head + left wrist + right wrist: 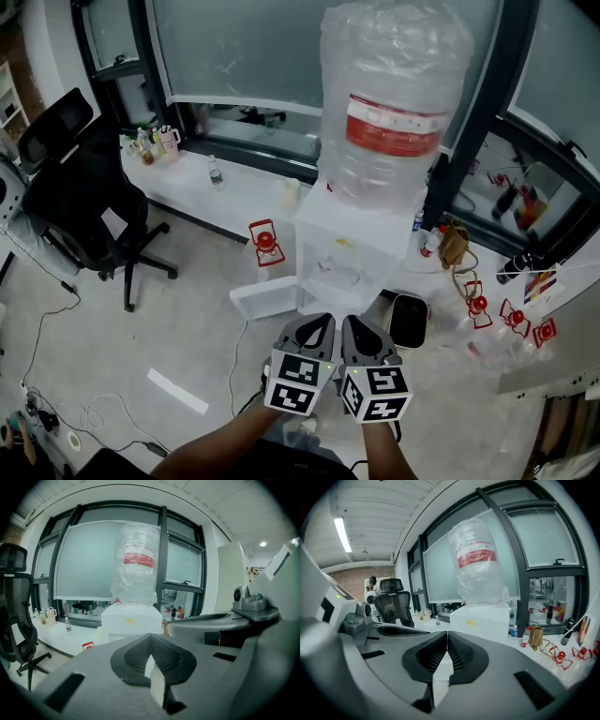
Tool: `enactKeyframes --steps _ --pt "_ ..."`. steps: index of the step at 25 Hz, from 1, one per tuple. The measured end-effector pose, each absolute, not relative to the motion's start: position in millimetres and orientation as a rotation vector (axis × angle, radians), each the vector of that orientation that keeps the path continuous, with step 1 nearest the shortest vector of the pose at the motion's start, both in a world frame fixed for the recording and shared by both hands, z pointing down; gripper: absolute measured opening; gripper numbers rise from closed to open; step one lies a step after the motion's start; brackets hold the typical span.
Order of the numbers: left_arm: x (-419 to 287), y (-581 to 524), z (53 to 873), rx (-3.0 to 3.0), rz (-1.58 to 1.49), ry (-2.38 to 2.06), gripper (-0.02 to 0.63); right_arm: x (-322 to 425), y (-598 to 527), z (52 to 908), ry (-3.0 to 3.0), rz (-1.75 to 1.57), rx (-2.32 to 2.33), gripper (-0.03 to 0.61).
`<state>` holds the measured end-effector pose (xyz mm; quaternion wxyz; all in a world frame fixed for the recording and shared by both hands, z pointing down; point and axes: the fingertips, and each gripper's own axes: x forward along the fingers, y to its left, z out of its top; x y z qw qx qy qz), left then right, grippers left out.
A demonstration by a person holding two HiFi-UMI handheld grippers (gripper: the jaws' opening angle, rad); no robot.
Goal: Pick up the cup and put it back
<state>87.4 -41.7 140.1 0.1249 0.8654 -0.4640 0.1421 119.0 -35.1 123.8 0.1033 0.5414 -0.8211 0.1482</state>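
Bottle [394, 103] of crinkled plastic, boxy white dispenser [356, 248], ribbed right gripper [446, 635] closed.

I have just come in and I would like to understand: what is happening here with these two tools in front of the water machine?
A person holds a tool in each hand, the left hand-held gripper and the right hand-held gripper, side by side and low in front of a white water dispenser with a large wrapped bottle on top. Both have their jaws shut with nothing between them. Neither touches the dispenser, so no handling has begun.
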Motion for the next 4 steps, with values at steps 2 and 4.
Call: enactKeyframes --steps 2,4 --pt "83.8 -40.6 142.6 2.522 0.416 -1.349 0.011 115.3 -34.7 124.7 -2.422 0.436 1.599 0.021" --pt "79.9 -39.2 144.8 2.521 0.418 -1.346 0.011 111.2 -34.0 125.6 -2.421 0.435 1.599 0.021"
